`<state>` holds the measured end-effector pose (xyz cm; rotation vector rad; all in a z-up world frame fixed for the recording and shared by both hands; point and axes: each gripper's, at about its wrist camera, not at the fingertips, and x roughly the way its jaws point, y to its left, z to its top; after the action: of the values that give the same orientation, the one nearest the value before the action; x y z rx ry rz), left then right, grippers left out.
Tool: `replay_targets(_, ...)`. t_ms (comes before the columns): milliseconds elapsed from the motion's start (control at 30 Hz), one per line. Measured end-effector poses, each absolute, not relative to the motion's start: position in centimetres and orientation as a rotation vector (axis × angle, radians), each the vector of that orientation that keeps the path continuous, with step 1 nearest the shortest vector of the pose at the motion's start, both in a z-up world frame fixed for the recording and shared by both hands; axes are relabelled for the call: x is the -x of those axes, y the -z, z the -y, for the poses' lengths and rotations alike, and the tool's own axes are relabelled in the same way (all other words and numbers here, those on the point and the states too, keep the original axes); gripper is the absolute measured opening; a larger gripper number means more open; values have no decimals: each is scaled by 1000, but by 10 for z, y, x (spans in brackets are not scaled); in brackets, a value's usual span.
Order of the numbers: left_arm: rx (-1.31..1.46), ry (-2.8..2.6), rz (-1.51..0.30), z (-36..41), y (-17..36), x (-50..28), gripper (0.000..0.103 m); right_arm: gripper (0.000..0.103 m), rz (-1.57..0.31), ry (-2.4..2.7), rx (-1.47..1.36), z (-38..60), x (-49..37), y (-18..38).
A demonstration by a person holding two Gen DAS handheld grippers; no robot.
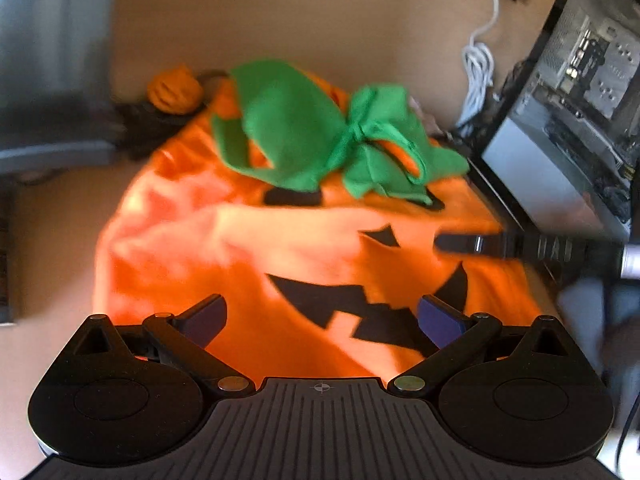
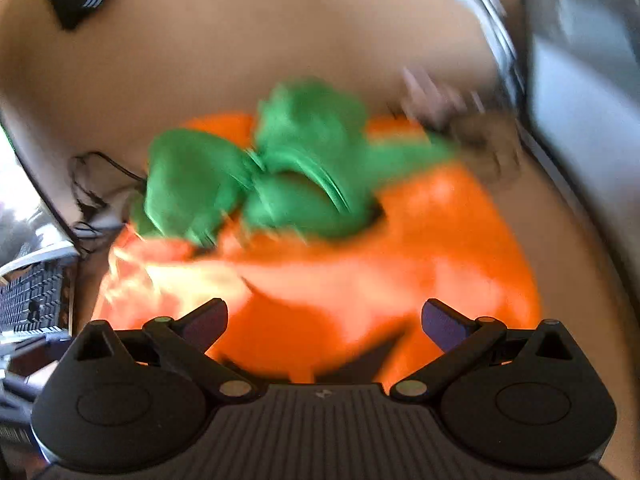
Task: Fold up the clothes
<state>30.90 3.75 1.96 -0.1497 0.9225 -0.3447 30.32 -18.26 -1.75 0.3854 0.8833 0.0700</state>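
An orange pumpkin costume (image 1: pixel 224 256) with a black jack-o'-lantern face lies crumpled on the tan table; a green collar (image 1: pixel 304 128) is bunched at its far end. My left gripper (image 1: pixel 322 316) hovers open over the costume's near edge, above the black mouth. The right wrist view is blurred: the same costume (image 2: pixel 420 248) and green collar (image 2: pixel 260 176) lie ahead, and my right gripper (image 2: pixel 324 320) is open above the orange cloth. The right gripper's fingers (image 1: pixel 472 244) reach in from the right over the costume in the left wrist view.
A small orange pumpkin hat (image 1: pixel 174 90) sits on dark cloth at the far left. A white cable (image 1: pixel 478 68) and an open computer case (image 1: pixel 576 92) stand on the right. A keyboard (image 2: pixel 32 296) lies at the left edge. Bare table (image 1: pixel 304 12) stretches beyond the costume.
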Motion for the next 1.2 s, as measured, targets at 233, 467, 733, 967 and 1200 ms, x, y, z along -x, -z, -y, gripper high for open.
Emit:
replay_targets(233,203,337,-1056,-33,12,-321,103,103,-896,-95,-462,194,-286,38)
replay_targets(467,180,360,-1057,-34,12,-306,103,103,-891,-94,-324,172,-286,36)
replay_targets(733,96,434,-1094,-31,9,-281,103,103,-911,-91,-128,145,-274,39)
replay_targets(967,177,511,-1167,-44,5,-243,103,103,-946,-128,-34,134,-239,41)
replay_targets(1200,216,493,-1179,-55,1,-236,103,103,-1035,-174,18,127,-239,36)
